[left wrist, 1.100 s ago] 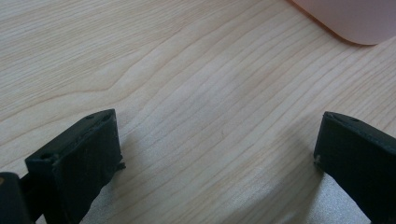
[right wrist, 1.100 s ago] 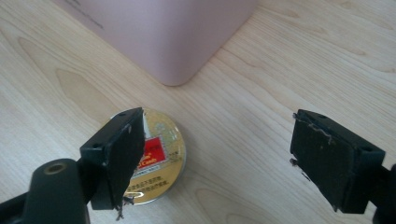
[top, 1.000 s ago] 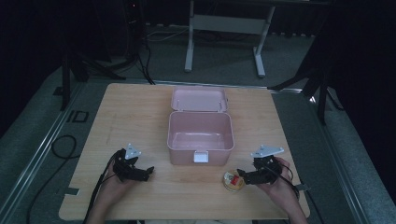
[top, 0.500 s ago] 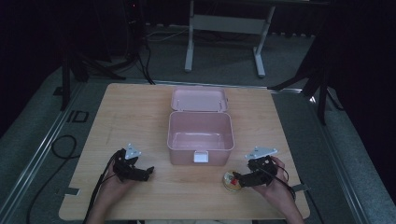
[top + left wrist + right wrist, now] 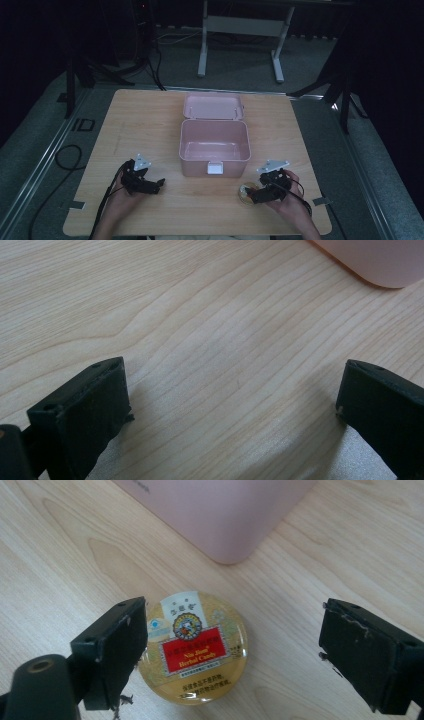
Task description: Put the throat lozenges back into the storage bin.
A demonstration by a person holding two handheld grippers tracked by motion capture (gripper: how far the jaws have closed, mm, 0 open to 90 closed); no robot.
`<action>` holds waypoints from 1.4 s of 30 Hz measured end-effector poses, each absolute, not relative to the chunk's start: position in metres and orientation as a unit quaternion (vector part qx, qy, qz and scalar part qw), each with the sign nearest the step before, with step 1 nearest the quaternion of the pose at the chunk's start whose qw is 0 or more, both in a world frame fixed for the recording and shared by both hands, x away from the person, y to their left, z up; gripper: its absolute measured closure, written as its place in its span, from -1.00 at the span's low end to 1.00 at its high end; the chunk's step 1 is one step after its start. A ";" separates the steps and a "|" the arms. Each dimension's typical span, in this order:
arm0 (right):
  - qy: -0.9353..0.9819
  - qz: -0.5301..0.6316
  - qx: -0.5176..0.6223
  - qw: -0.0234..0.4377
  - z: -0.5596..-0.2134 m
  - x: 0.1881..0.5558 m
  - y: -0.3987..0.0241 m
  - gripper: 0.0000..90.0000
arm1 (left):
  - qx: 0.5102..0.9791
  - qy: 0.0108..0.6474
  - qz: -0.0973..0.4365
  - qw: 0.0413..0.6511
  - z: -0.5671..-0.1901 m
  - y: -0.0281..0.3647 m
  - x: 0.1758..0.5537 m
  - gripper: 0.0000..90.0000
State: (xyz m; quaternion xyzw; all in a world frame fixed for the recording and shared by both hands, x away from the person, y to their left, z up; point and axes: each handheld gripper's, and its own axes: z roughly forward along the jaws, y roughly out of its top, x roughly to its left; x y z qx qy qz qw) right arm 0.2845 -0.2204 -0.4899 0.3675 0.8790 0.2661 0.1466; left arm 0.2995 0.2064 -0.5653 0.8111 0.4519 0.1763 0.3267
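The right hand-held gripper (image 5: 230,645) is held with its jaws spread wide, nothing clamped between them. A round golden candy tin with a red label (image 5: 195,650) is seen lying flat on the light wooden desk (image 5: 150,120) between those jaws, touching or just beside one jaw and apart from the other. The tin is placed near the front right corner of the open pink plastic box (image 5: 215,145). The left hand-held gripper (image 5: 235,400) is likewise held open over bare wood, left of the box's front.
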 end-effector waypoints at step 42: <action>0.911 0.199 0.344 0.116 -0.524 0.288 -0.192 -0.67 | 0.811 0.452 0.176 0.327 -0.565 0.206 0.299 -0.98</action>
